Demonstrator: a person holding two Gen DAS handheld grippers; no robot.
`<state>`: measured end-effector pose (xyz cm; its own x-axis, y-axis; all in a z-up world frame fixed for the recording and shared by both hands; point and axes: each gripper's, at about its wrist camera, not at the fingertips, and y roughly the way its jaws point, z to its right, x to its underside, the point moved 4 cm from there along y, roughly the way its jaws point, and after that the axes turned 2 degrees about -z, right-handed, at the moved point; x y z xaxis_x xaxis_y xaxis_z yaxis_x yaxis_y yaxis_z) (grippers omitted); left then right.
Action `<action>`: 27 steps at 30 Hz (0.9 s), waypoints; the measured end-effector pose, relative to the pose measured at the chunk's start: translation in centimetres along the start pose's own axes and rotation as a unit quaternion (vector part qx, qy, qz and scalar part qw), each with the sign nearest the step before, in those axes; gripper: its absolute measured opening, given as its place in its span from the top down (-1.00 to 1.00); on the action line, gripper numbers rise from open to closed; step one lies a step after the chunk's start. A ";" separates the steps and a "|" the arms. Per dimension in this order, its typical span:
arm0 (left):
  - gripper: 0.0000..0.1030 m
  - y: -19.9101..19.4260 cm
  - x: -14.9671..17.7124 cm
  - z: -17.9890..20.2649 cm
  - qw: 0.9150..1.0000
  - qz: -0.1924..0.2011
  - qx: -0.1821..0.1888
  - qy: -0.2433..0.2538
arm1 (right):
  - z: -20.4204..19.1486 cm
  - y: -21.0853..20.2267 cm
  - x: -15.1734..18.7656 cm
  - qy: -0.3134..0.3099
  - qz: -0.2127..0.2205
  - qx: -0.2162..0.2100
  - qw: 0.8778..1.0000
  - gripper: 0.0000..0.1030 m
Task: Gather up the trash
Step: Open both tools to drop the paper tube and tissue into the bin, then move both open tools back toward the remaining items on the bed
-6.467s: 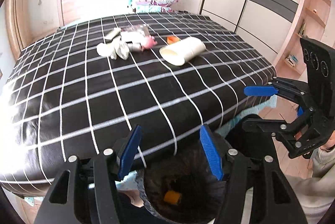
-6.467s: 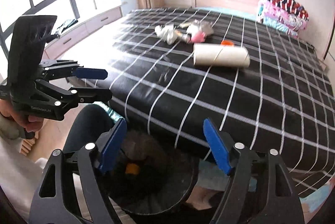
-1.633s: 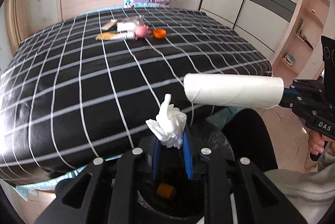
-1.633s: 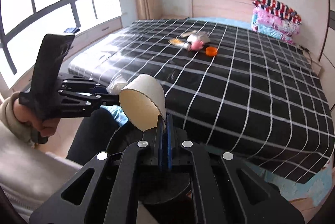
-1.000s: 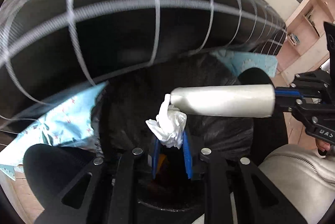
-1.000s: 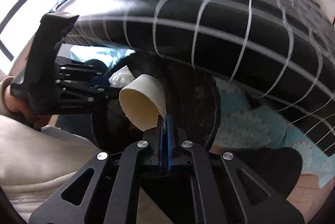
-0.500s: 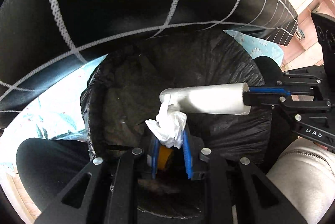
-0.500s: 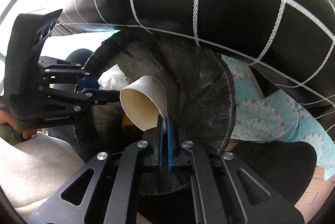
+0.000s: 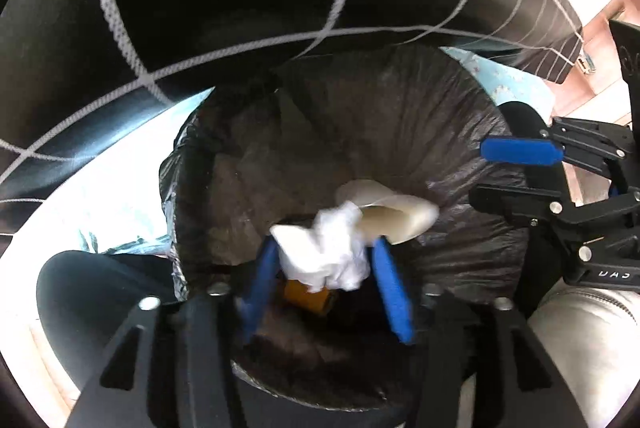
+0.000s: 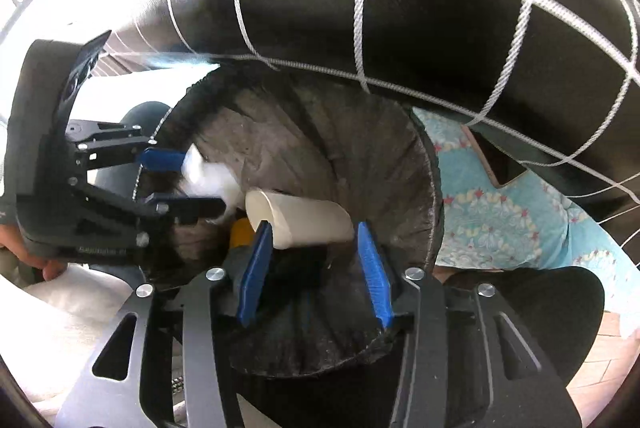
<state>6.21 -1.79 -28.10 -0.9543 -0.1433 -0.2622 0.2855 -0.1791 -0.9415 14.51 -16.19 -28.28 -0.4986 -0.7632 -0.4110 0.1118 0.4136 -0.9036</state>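
Checked bedspread [image 10: 400, 8] above bin bag [image 9: 420, 116] — both hand-held grippers [image 9: 326, 288] [image 10: 316, 268] wide apart.

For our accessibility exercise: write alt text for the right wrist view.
An open right gripper hovers over a black-lined trash bin, a white paper tube dropping from its jaws. At left, the open left gripper lets go of a crumpled tissue.

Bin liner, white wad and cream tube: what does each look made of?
Bin liner: thin black plastic film, semi-glossy, gathered into fine wrinkles. White wad: probably tissue paper, matte and crumpled. Cream tube: likely cardboard or rolled paper, smooth, matte, hollow at the end.
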 end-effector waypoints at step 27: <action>-0.06 -11.6 -2.0 1.0 0.989 0.139 -0.001 0.048 | -1.7 -8.6 -2.1 -0.025 0.097 -0.011 0.995 0.14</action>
<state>4.93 -0.43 -16.47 -0.8432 -0.0941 -0.5293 0.5376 -0.1448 -0.8307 13.08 -17.33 -19.43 -0.4261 -0.6910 -0.5840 0.1836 0.5660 -0.8037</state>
